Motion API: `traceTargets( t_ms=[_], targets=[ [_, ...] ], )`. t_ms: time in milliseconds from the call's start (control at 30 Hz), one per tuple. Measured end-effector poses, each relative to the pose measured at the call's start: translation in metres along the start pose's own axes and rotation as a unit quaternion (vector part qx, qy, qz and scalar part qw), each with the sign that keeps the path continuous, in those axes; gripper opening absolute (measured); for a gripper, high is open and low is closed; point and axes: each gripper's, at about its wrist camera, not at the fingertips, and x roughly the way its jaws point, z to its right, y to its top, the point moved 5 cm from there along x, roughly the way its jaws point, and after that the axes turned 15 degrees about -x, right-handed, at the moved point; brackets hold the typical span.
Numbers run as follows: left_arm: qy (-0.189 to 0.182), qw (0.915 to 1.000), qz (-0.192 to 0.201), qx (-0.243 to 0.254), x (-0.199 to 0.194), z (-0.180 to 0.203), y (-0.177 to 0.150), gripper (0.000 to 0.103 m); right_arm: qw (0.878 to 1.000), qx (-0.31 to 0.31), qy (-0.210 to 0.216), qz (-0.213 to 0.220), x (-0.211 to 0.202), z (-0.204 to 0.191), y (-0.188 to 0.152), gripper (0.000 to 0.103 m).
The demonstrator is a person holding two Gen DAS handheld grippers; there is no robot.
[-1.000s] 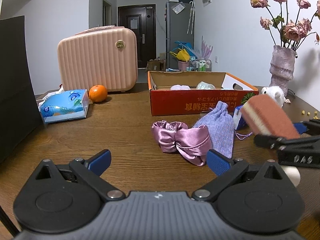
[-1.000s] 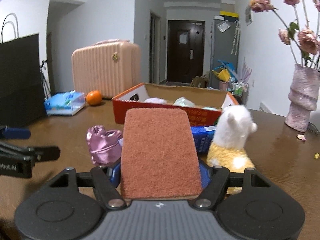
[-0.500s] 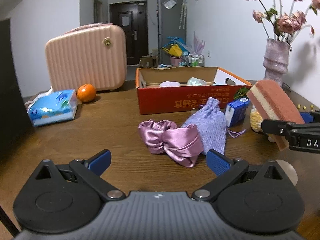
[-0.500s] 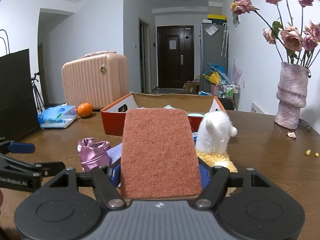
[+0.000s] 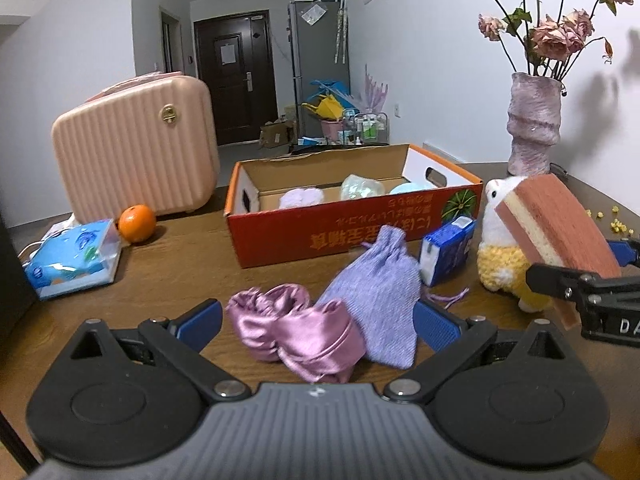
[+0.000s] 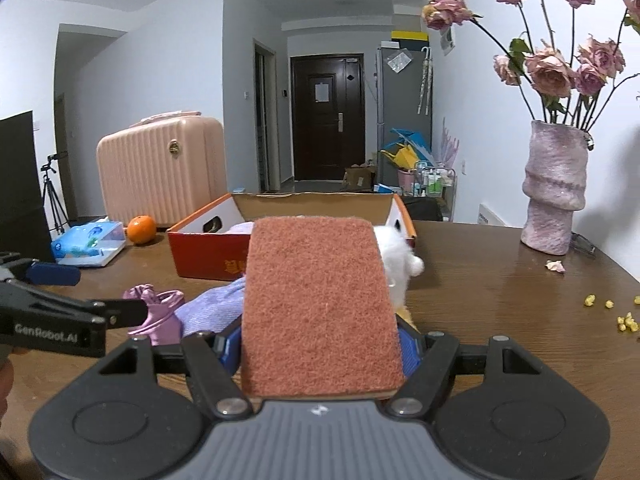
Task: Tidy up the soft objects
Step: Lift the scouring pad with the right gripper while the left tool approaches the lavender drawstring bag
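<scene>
Right wrist: sponge (image 6: 320, 304) lengthwise, forward.

Support surface: a dark brown wooden table (image 5: 172, 280) filling the lower half of the left wrist frame.

Items resting directly on it:
- Centre: an open orange cardboard box (image 5: 352, 226).
- Below centre: a pink satin bundle (image 5: 296, 330) touching a lilac drawstring pouch (image 5: 380, 288).
- Right of centre: a small blue carton (image 5: 446, 250), then a white-and-yellow plush toy (image 5: 500, 258).
- Left: a tissue pack (image 5: 72, 258), an orange (image 5: 137, 223) and a pink ribbed case (image 5: 136, 156).
- Upper right: a vase (image 5: 534, 124); yellow crumbs (image 5: 600, 214) at the right edge.
</scene>
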Motion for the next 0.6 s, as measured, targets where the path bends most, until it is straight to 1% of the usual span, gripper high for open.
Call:
traceTargets(
  t_ms=[400, 600],
  targets=[
    [-0.014, 0.9996, -0.011, 0.023, 0.033, 0.037, 0.001, 0.103, 0.999, 0.014, -0.032, 0.007, -0.007, 0.034, -0.007, 0.070],
    [-0.014, 0.9992, -0.020, 0.031, 0.051, 0.042, 0.000, 0.103, 0.998, 0.025, -0.048, 0.007, -0.007, 0.053, -0.010, 0.071]
  ],
)
